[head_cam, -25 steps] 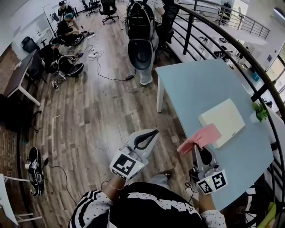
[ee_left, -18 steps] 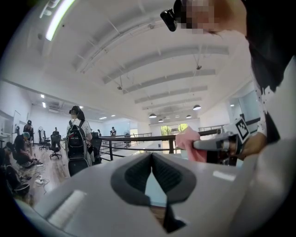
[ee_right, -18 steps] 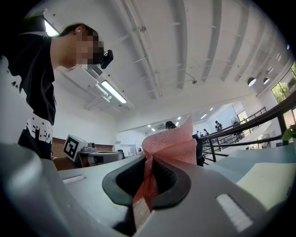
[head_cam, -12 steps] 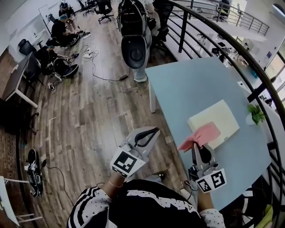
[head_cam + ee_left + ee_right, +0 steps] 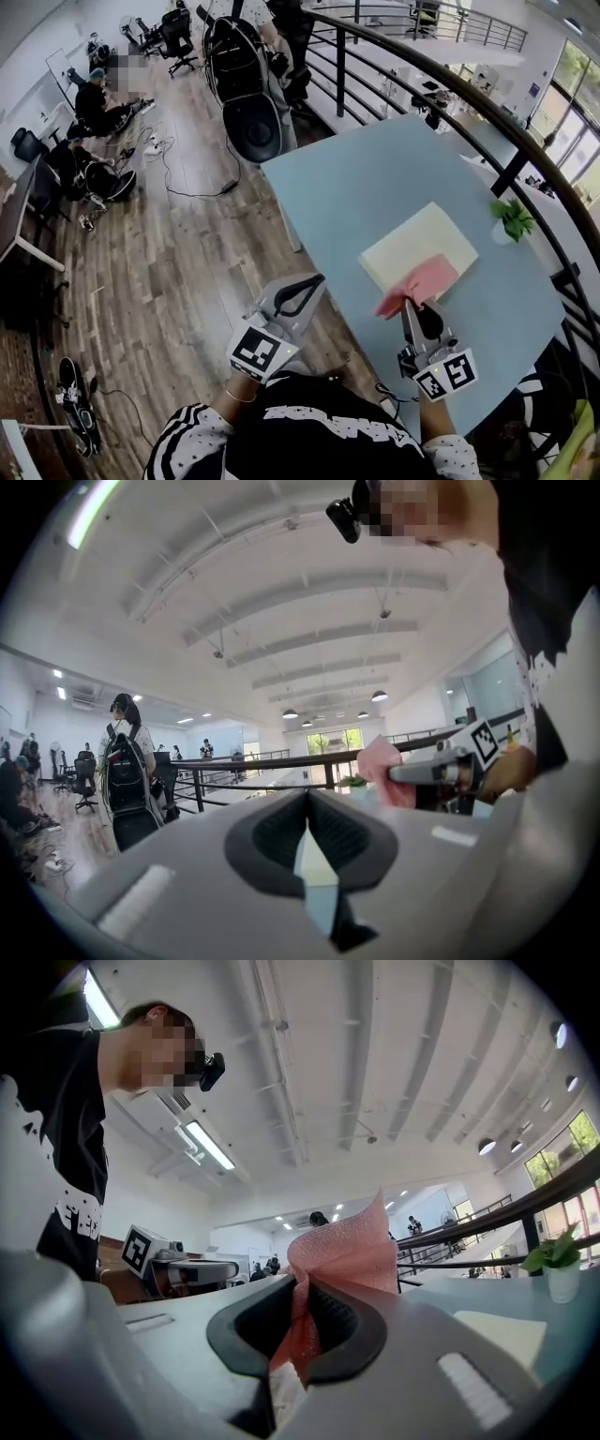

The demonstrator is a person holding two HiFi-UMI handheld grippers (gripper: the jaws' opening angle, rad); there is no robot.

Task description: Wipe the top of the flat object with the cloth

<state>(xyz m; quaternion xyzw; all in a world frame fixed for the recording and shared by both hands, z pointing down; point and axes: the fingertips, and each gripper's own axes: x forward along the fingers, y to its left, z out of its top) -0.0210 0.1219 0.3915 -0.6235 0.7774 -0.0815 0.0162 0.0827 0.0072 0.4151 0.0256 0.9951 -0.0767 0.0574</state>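
Gripping the pink cloth [image 5: 419,284] with the right hand-held gripper [image 5: 407,305], jaws pressed together on a bunched fold, loose end fanning out past the tips. Holding that cloth over the near edge of the cream flat object [image 5: 412,242], itself lying on the pale blue tabletop [image 5: 366,178] close to its near edge; cannot tell whether touching. Carrying the left hand-held gripper [image 5: 314,281] off the tabletop's near-left edge, above the wooden floor [image 5: 159,253], jaws closed on nothing. Noting a small potted plant [image 5: 512,220] by the tabletop's right edge.
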